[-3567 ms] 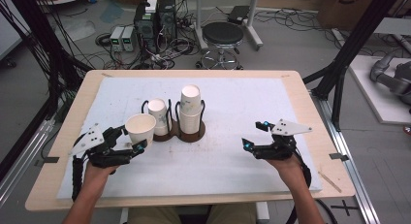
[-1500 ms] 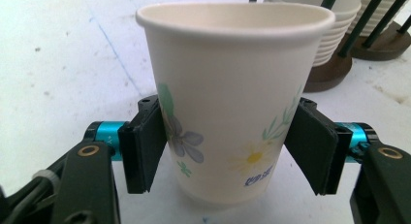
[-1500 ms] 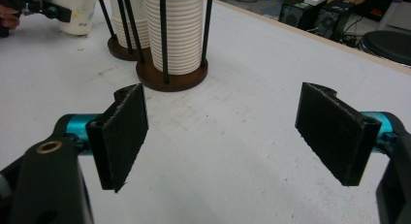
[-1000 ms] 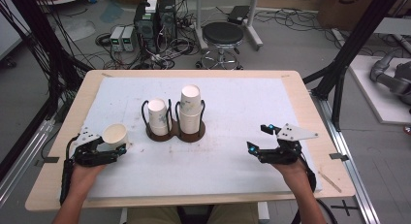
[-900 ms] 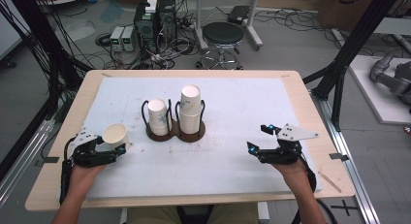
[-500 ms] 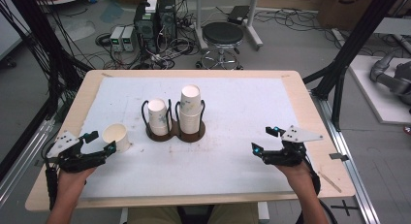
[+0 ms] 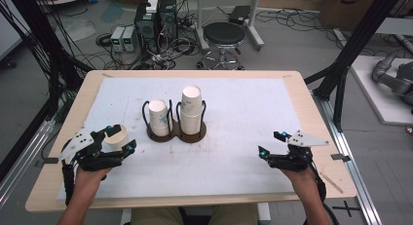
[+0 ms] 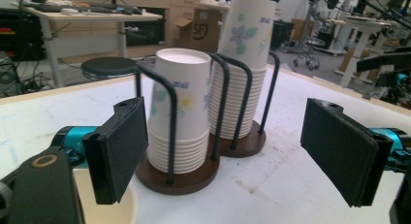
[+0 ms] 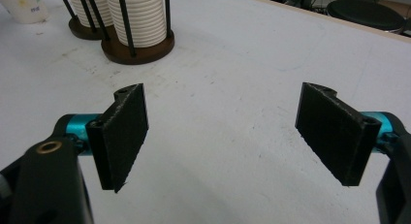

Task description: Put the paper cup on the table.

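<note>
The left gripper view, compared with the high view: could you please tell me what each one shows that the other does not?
The left gripper view adds the flower prints on the two cup stacks and their layered rims inside the wire cup holder. The high view adds the whole table, the right tongs open above its white cover, and a stool beyond. Shared by both: the open left tongs, the loose paper cup close by them, and the holder.

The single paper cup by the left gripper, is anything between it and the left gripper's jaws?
Nothing visible. The single paper cup stands upright on the white table cover, right beside the open left gripper. The cup holder with its stacks stands off to the side.
</note>
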### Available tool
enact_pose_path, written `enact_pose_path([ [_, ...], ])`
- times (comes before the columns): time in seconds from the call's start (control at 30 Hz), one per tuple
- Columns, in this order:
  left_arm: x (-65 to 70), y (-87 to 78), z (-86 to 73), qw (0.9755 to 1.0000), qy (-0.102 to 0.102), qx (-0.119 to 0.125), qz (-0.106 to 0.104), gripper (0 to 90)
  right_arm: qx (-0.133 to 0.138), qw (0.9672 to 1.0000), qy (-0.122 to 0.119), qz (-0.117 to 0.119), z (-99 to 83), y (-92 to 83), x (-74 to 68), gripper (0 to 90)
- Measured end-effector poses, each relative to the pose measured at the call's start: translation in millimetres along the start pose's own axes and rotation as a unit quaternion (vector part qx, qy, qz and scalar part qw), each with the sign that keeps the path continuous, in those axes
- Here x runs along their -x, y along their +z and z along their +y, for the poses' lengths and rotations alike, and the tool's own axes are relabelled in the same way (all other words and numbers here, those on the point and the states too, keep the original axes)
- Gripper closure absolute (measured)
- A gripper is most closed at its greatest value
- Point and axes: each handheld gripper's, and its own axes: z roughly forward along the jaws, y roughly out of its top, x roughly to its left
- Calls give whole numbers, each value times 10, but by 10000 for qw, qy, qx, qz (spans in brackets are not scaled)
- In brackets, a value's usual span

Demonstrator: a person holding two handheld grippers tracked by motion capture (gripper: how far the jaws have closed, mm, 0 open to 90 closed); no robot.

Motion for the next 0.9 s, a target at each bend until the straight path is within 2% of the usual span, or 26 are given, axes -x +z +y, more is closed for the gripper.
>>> enact_pose_path([
  [0.27, 75, 56, -17, 9997, 206, -94, -127, 175, 99, 9999, 83, -81, -15, -38, 0, 198],
  [0.9, 74, 45, -44, 9996, 227, -153, -49, 179, 158, 9998, 99, -108, -2, -48, -27, 199],
])
